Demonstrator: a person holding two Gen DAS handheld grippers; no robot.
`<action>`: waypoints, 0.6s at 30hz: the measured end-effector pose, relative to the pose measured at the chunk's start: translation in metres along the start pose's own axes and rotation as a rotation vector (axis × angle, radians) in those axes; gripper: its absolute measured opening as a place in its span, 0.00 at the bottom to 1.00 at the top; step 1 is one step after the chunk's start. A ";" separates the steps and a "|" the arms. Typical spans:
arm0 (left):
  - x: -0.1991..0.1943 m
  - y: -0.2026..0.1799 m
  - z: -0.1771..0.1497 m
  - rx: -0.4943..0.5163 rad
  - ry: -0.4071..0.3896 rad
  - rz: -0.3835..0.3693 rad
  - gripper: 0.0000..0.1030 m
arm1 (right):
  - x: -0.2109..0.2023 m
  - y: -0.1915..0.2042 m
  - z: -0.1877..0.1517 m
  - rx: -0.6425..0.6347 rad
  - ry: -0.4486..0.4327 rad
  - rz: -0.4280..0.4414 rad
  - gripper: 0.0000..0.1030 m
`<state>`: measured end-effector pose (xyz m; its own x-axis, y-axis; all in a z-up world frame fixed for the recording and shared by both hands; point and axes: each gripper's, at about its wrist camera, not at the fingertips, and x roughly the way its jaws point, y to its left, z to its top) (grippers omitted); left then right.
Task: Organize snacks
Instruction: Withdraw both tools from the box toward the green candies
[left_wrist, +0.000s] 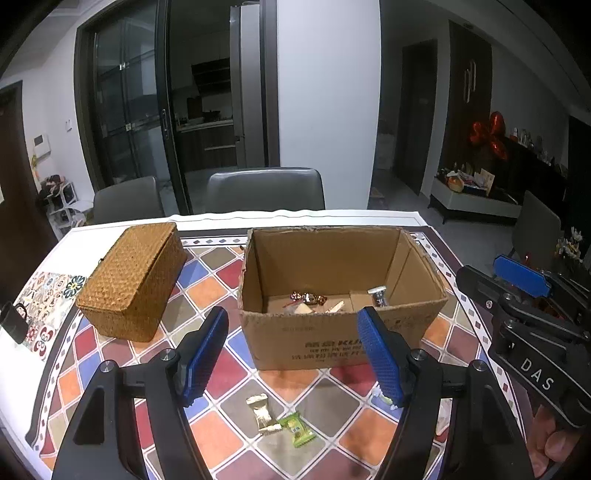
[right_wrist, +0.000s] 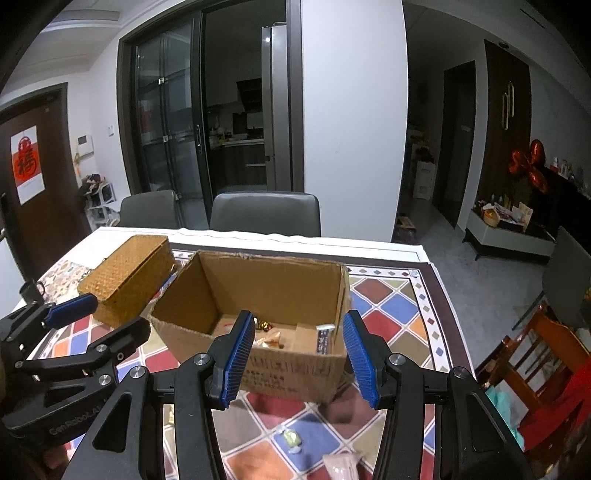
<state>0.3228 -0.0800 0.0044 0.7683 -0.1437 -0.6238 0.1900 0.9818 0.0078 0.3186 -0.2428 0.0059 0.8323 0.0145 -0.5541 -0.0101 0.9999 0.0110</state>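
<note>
Woven rattan makes up the lidded basket (left_wrist: 133, 280) at the left of the table (left_wrist: 207, 373), closed and well apart from the loose sweets. Just right of it stands the open cardboard box (left_wrist: 340, 295), with several wrapped snacks already lying on its floor. On the patterned cloth in front of the box, near the camera, lie a gold-wrapped candy (left_wrist: 263, 411) and a green-wrapped candy (left_wrist: 296, 432), touching or nearly so, each with its long axis running roughly toward the box. Both sit between and just below the spread pads of the left gripper (left_wrist: 295, 354), which holds nothing. Further right, the right gripper (right_wrist: 299, 358) is also spread and empty; in its own view a pale green candy (right_wrist: 291, 439) lies below its jaws, and a pinkish packet (right_wrist: 340, 465) shows at the bottom edge. By my judgement the left gripper is nearer the gold and green pair, so the coming pick means dropping down and slightly back onto one of them, then carrying it forward into the box.
</note>
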 end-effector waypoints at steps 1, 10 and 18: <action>-0.001 -0.001 -0.002 0.001 0.000 0.002 0.70 | -0.001 0.001 -0.002 -0.001 0.000 0.000 0.50; -0.006 -0.001 -0.018 -0.001 0.007 0.006 0.70 | -0.005 0.001 -0.019 -0.002 0.013 0.009 0.50; -0.004 -0.003 -0.033 -0.005 0.024 0.008 0.70 | -0.005 0.001 -0.034 -0.004 0.029 0.012 0.50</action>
<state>0.2989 -0.0781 -0.0189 0.7547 -0.1332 -0.6424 0.1809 0.9835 0.0086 0.2954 -0.2419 -0.0201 0.8158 0.0264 -0.5777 -0.0224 0.9997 0.0140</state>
